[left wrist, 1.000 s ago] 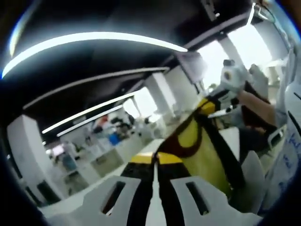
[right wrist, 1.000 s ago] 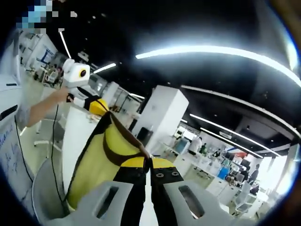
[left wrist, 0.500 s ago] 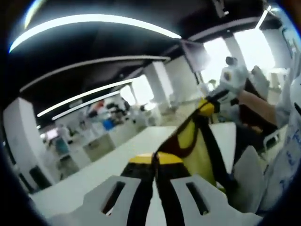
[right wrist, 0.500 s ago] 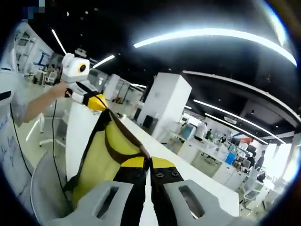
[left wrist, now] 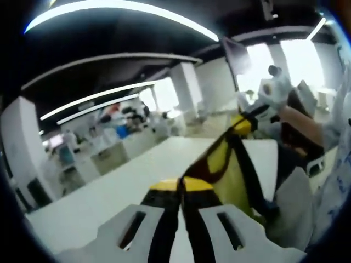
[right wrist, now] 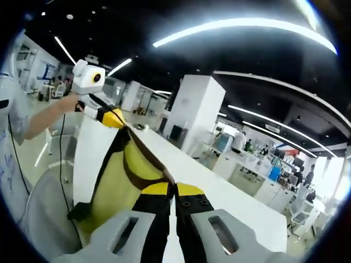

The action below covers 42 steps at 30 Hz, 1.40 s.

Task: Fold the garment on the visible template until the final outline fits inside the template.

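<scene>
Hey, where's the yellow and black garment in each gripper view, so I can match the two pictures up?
Left gripper view: the garment stretches from the shut left gripper at bottom centre up right to the right gripper.
Right gripper view: it runs from the right gripper at bottom centre up left to the left gripper.
Shared landmark: the white table.

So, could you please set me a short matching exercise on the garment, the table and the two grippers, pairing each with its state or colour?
Things:
1. garment
2. table
3. left gripper
4. right gripper

States or colours:
A. white, bare surface below
B. yellow with dark bands, held up in the air
C. shut on cloth, in the left gripper view with the garment rising to its right
D. shut on cloth, in the right gripper view with the garment rising to its left

Pairs: 1-B, 2-A, 3-C, 4-D
</scene>
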Available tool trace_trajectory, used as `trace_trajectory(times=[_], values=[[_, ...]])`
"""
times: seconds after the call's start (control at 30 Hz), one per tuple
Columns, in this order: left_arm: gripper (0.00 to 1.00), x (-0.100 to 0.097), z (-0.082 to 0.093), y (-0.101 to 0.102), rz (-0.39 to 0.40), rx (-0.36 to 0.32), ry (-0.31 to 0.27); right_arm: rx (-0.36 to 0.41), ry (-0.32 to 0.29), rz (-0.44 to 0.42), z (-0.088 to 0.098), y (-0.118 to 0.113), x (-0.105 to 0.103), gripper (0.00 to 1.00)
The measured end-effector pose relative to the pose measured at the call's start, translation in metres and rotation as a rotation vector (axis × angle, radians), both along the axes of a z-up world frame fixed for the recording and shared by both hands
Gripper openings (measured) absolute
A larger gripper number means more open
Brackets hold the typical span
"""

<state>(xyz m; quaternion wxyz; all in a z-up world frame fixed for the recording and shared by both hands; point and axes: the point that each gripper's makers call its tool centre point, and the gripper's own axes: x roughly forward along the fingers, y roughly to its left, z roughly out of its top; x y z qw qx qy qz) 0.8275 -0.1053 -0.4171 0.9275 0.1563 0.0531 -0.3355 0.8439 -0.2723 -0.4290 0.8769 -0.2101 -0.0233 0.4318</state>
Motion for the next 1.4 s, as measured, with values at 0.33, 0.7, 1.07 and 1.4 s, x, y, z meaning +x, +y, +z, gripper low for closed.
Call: trace_trajectory(times=[0.33, 0.7, 1.07, 1.4], values=[[0.00, 0.036, -0.024, 0.004, 0.005, -0.002, 0.059, -0.026, 0.056, -0.005, -0.025, 0.004, 0.035, 0.02], [0.00, 0.075, -0.059, 0.010, 0.017, -0.007, 0.140, -0.043, 0.122, -0.013, -0.053, 0.012, 0.070, 0.02], [0.00, 0.122, -0.099, 0.015, 0.044, 0.014, 0.196, -0.049, 0.188, -0.032, -0.089, 0.016, 0.113, 0.02], [0.00, 0.156, -0.138, 0.022, 0.080, 0.030, 0.247, -0.035, 0.246, -0.052, -0.122, 0.021, 0.148, 0.02]])
